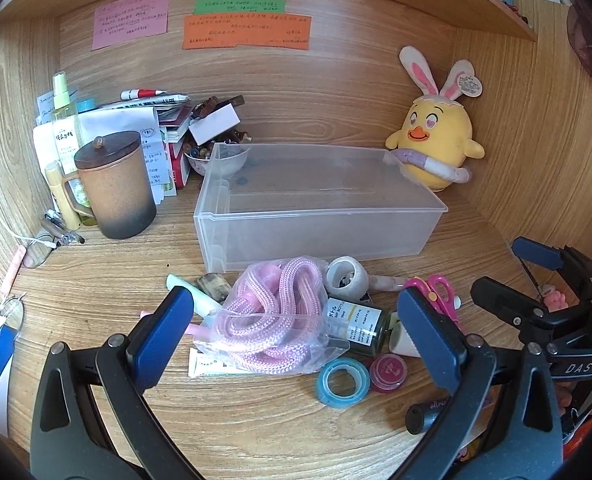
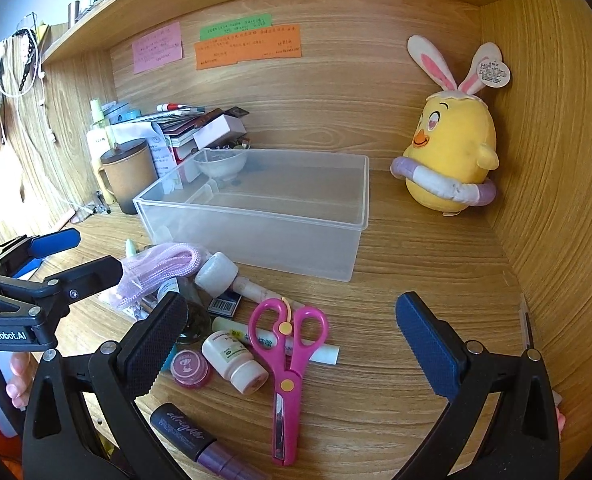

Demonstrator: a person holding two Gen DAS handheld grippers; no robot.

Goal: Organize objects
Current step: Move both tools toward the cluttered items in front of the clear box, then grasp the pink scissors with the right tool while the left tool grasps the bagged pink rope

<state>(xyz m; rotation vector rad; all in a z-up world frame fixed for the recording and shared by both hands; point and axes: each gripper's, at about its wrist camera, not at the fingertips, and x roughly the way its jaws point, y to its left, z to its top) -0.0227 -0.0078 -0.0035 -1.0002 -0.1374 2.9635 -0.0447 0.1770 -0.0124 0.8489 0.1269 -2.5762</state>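
Left wrist view: left hand-held gripper [image 1: 296, 320] gapes wide over the bagged pink rope [image 1: 273, 316]; right hand-held gripper [image 2: 291, 320] likewise spread, empty.

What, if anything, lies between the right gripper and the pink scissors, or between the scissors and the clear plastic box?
Nothing visible blocks the open right gripper: the pink scissors lie uncovered on the desk right in front of it. Only bare desk separates the handles from the front wall of the clear plastic box, and the box is open-topped.

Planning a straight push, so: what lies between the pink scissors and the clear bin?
In the right wrist view, only bare desk wood lies between the pink scissors and the clear bin's front wall.
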